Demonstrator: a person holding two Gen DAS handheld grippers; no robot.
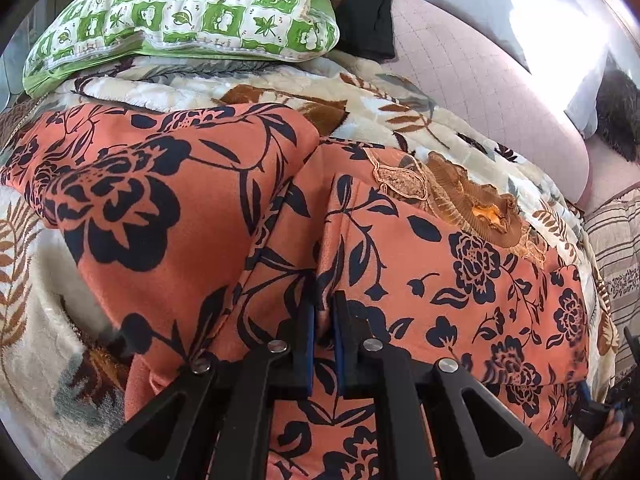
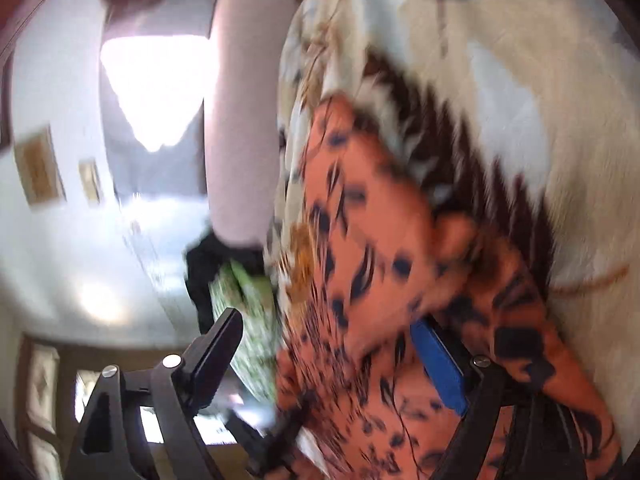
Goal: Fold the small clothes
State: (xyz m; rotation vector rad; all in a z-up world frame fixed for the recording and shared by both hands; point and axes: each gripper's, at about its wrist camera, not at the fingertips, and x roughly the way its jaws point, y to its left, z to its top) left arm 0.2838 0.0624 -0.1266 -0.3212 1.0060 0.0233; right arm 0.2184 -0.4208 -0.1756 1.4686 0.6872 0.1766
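On a bed spread with one cream blanket (image 1: 248,88) printed with brown leaves lies the single garment of the task, an orange floral garment (image 1: 168,208) with dark navy flowers, bunched into two broad humps with a deep crease between them. Its neckline, on the right hump, carries one brown ruffled lace trim (image 1: 468,196). At the near end of that crease the left gripper (image 1: 325,320) has its two blue-padded jaws drawn narrow together, pinching a fold of the orange cloth between them. Far to the left sits one green-and-white checked pillow (image 1: 180,12), with one black piece of clothing (image 1: 368,16) just beside it on the right, and beyond these a pale pink quilted surface (image 1: 480,64). At the near right edge of the left wrist view a hand (image 1: 608,436) shows, holding a dark tool, too cut off to tell more. The right wrist view is tilted and smeared: the right gripper (image 2: 332,356) stands wide, its two fingers well apart, one black finger over the green pillow (image 2: 244,320) and the other, with its blue pad, lying against the orange floral garment (image 2: 360,248); whether cloth sits fully between them I cannot tell, and nothing is clamped. The cream blanket (image 2: 520,80) fills the right of that view.
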